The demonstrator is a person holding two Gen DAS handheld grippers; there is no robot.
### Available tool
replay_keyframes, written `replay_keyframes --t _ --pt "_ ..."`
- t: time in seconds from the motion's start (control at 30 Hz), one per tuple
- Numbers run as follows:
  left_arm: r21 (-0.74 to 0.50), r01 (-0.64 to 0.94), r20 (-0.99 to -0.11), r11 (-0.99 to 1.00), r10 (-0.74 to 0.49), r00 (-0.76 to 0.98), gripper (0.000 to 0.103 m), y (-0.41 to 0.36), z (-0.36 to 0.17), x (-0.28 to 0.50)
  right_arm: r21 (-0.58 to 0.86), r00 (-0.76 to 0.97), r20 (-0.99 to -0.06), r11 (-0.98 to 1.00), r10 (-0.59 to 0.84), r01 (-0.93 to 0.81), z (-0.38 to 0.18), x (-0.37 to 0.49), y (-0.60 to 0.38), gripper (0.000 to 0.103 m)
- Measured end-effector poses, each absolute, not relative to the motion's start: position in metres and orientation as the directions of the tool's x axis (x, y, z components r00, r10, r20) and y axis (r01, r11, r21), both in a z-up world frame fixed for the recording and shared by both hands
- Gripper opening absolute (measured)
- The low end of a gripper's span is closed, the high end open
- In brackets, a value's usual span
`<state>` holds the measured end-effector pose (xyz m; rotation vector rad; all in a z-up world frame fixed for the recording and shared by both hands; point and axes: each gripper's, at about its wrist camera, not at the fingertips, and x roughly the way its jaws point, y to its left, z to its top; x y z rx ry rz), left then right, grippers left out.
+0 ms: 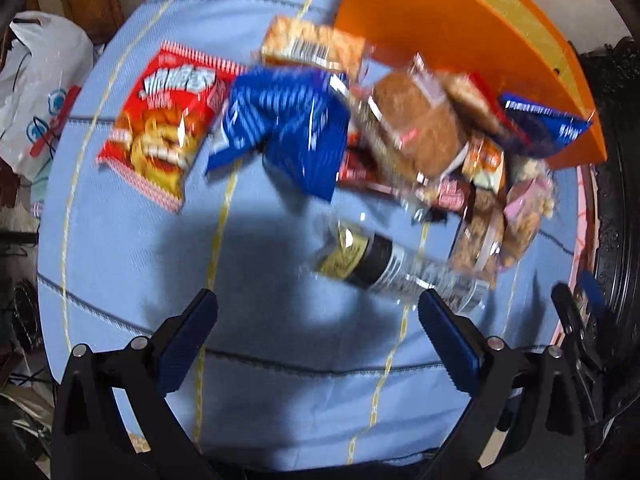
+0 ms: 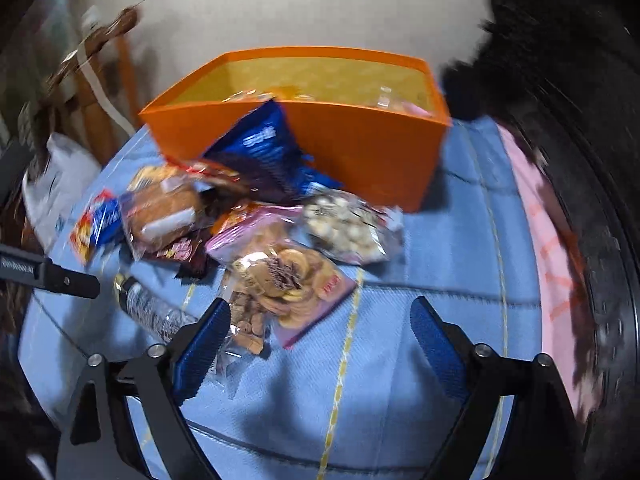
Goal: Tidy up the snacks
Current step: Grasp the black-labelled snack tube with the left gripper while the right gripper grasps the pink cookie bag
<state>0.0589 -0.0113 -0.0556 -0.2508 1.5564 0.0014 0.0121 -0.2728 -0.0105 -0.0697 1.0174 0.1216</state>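
Observation:
A heap of snack packets lies on a light blue cloth (image 1: 280,400) in front of an orange bin (image 2: 360,148). In the left wrist view I see a red chip bag (image 1: 160,120), a crumpled blue bag (image 1: 288,128), a wrapped brown bun (image 1: 416,132) and a clear bottle with a black label (image 1: 384,268) lying on its side. My left gripper (image 1: 318,308) hangs open above the cloth, just in front of the bottle. In the right wrist view my right gripper (image 2: 320,316) stands open close to a clear bag of round cookies (image 2: 292,284), holding nothing.
The orange bin (image 1: 460,20) holds a few packets, seen over its rim in the right wrist view. A white plastic bag (image 1: 36,92) hangs off the table's left side. A pink cloth strip (image 2: 540,240) and a dark carved edge (image 2: 600,200) run along the right.

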Motion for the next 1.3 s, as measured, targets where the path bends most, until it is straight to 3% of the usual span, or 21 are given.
replay_keyframes --t 0.13,0.37,0.57,0.67,0.73,0.77,0.83,0.97,1.3 --pt "-0.136 -0.185 -0.99 0.973 -0.139 -0.006 0.098 -0.01 -0.062 0.05 -0.003 0.447 -0.889 0.975 0.1 -0.223 -0.034 0.04 -0.27 0.066" --pt "-0.111 -0.277 -0.991 0.954 -0.128 -0.043 0.098 -0.008 -0.072 0.027 0.041 0.36 -0.912 0.92 0.193 -0.389 -0.053 0.068 -0.257 0.065" --pt "-0.133 -0.356 -0.985 0.925 -0.164 -0.059 0.098 -0.019 -0.075 0.013 0.008 0.309 -0.933 0.87 0.184 -0.492 -0.066 0.087 -0.243 0.067" --pt "-0.139 -0.407 -0.98 0.903 -0.183 -0.073 0.098 -0.018 -0.077 0.011 0.039 0.287 -0.937 0.877 0.199 -0.479 -0.068 0.091 -0.243 0.065" --pt "-0.136 -0.445 -0.976 0.885 -0.197 -0.095 0.098 -0.021 -0.082 0.005 0.022 0.268 -0.95 0.89 0.161 -0.456 -0.068 0.093 -0.244 0.05" --pt "-0.134 -0.481 -0.971 0.866 -0.211 -0.109 0.098 -0.021 -0.084 0.003 0.059 0.249 -0.953 0.911 0.174 -0.409 -0.065 0.096 -0.249 0.049" --pt "-0.134 -0.536 -0.964 0.834 -0.235 -0.125 0.098 -0.021 -0.088 0.001 0.208 0.212 -0.939 0.938 0.271 -0.276 -0.062 0.093 -0.27 0.048" --pt "-0.111 -0.612 -0.96 0.783 -0.245 -0.139 0.098 -0.02 -0.094 0.001 0.341 0.193 -0.912 0.93 0.362 -0.134 -0.054 0.059 -0.297 0.048" --pt "0.038 -0.681 -0.962 0.732 -0.157 -0.222 0.099 -0.036 -0.114 0.005 0.438 0.199 -0.871 0.893 0.45 -0.103 -0.039 0.011 -0.319 0.048"
